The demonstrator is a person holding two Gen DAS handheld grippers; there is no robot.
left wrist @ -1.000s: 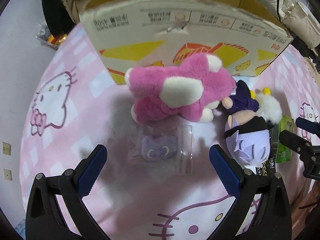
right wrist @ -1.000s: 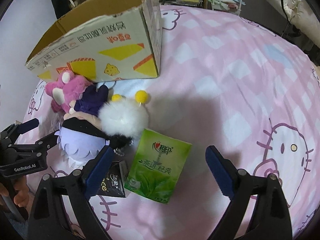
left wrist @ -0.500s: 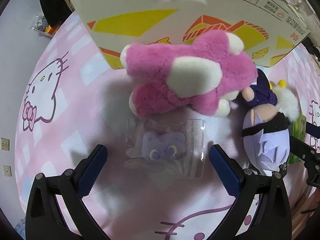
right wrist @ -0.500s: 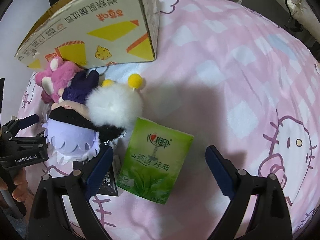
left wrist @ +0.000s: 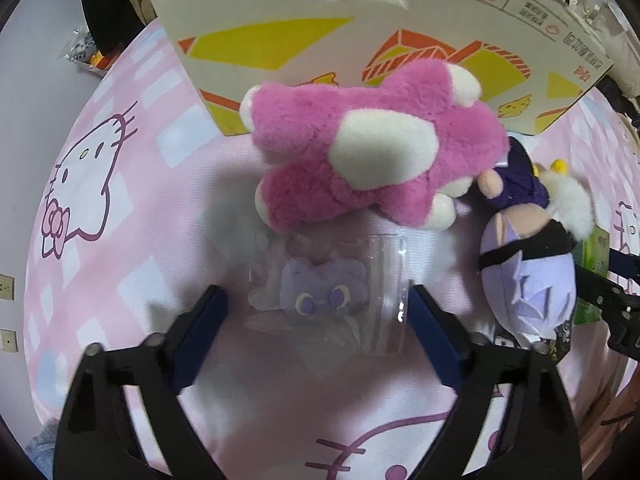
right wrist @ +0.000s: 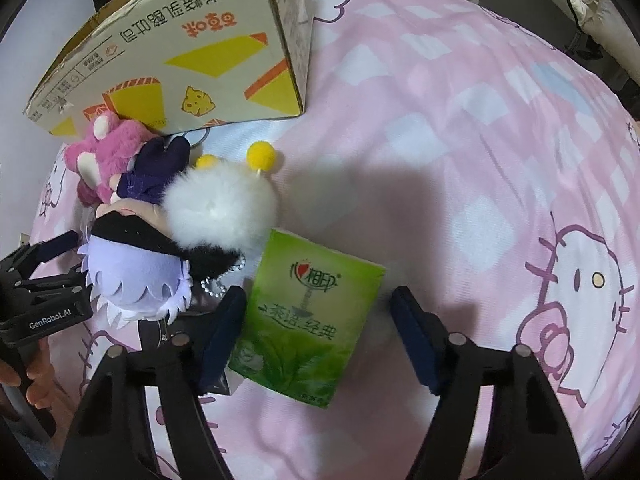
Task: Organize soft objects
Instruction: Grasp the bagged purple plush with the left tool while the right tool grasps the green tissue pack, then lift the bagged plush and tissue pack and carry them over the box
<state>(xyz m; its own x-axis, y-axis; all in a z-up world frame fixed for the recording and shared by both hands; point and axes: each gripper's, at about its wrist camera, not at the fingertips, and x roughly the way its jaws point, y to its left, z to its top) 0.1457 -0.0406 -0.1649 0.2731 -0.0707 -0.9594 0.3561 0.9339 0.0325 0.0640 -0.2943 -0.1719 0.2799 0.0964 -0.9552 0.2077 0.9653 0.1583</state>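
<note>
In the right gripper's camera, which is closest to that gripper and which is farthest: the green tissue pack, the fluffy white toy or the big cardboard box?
From the right gripper, whose jaws are closing:
1. Green tissue pack, lying between the fingers.
2. Fluffy white toy, just beyond the pack, up and to the left.
3. Cardboard box, farthest, at the top left.

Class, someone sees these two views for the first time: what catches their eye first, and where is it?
The pink plush stands out, lying against the printed cardboard box. Nearer, the left gripper is closing around a bagged purple toy. The right gripper is closing around a green tissue pack.
</note>
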